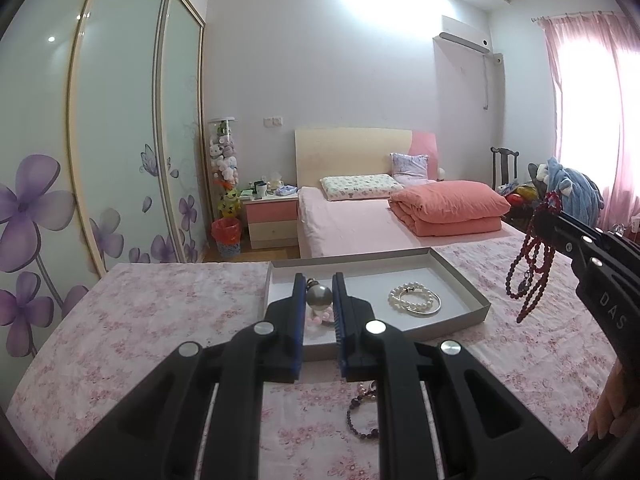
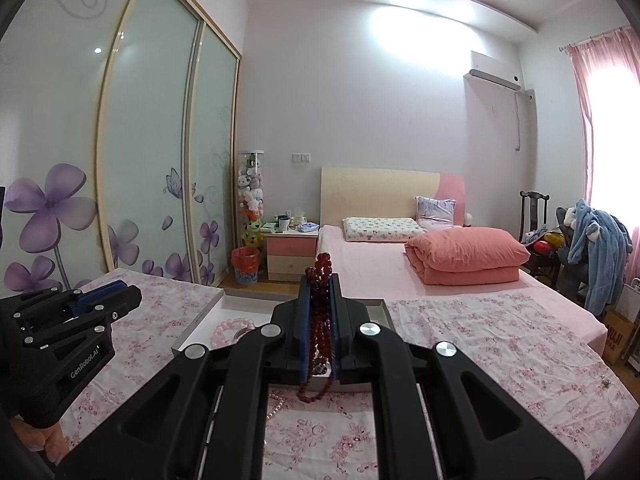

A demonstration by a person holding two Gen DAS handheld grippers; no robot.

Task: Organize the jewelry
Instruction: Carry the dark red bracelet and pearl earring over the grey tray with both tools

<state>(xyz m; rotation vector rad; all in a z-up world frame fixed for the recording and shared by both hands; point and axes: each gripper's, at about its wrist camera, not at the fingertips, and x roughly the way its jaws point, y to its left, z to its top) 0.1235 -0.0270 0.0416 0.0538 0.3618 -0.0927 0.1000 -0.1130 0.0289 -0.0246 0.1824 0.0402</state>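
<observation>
red bead necklace [image 2: 320, 320] hangs in loops, pinched between the nearly closed fingers of the right hand-held gripper [image 2: 320, 280], near the shallow grey tray [image 1: 460, 276]. left hand-held gripper [image 1: 319, 292] hovers parted, holding nothing. dangling loops could snag the tray rim or slip free.

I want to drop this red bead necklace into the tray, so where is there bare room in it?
The tray is bare along its far wall and right corner, behind the pearl bracelets. Its left side is crowded: pink beads and a grey ball piece lie there. The red necklace hangs from the right gripper.
</observation>
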